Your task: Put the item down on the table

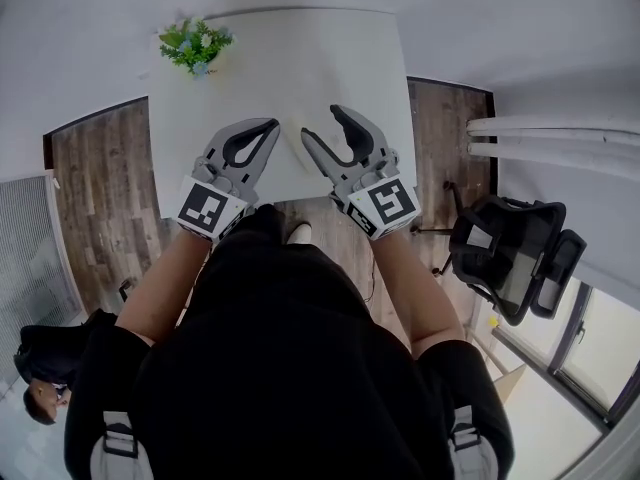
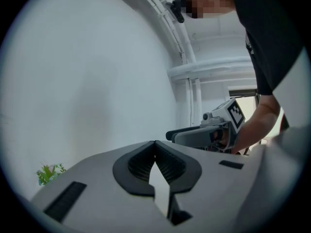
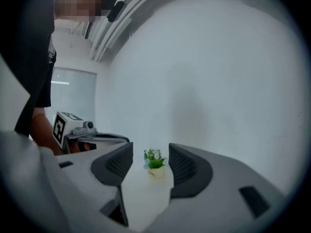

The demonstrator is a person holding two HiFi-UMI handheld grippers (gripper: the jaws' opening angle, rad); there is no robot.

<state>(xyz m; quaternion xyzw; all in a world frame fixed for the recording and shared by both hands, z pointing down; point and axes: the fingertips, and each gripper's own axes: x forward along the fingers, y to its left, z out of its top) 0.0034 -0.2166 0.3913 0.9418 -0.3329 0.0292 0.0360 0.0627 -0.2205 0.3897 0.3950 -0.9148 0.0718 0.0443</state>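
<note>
The left forearm (image 1: 165,278) is bare and reaches forward from the black-clad body. It carries the left gripper (image 1: 272,123) about level over the near edge of the white table (image 1: 300,58). That gripper's marker cube (image 1: 210,208) sits closest to the person. Its jaws meet at the tips, and nothing is caught between them.

To its right, just beside it but not touching, the right forearm (image 1: 410,288) holds the right gripper (image 1: 320,120). It also points away from the body, and its own cube (image 1: 390,203) faces up. Here the jaws stand well apart. The pads grip nothing, and only the bare tabletop and the distant plant show through the gap.

The potted plant (image 1: 195,46) is a small green tuft with pale flowers in a light pot. It stands upright on the table at the far left corner, well apart from both grippers, and nothing lies between it and them.

Dark wooden floor (image 1: 100,198) shows on either side of the table. Another person (image 1: 40,393) is at the lower left edge. A black office chair (image 1: 510,253) stands to the right, clear of the table. White pipes (image 1: 550,128) run along the wall on the far right.
</note>
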